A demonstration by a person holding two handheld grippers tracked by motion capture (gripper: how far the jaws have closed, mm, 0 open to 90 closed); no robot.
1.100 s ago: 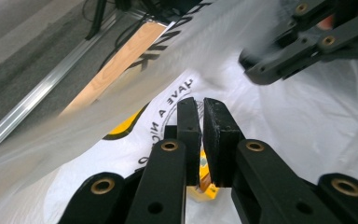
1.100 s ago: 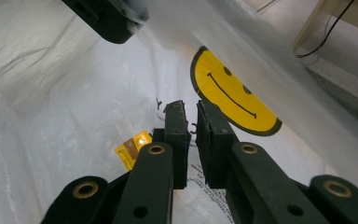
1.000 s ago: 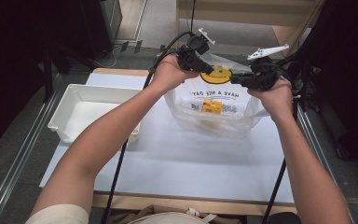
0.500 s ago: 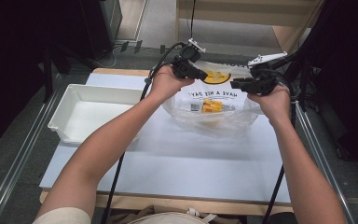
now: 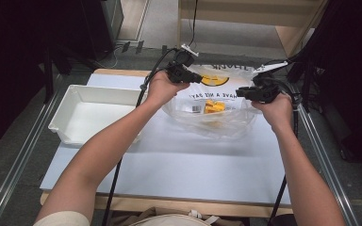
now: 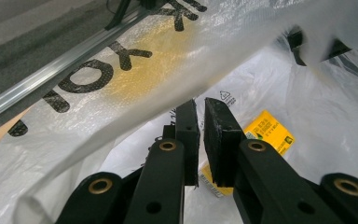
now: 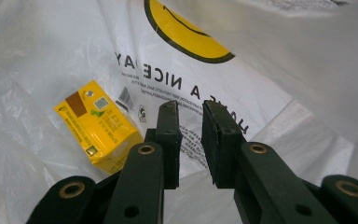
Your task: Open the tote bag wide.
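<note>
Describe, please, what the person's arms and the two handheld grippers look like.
Both forearms are bare; a pale short sleeve shows at the left shoulder. The left gripper and right gripper are black, each with two flat, rough-faced jaws on arms with brass-coloured pivot rings. In the high view, a pale plate tops the left gripper and a black cable trails from it toward the table's near edge.

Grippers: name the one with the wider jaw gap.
The right gripper: its jaws have just been opening and stand apart with nothing between them. Those of the left gripper leave only a slit.
</note>
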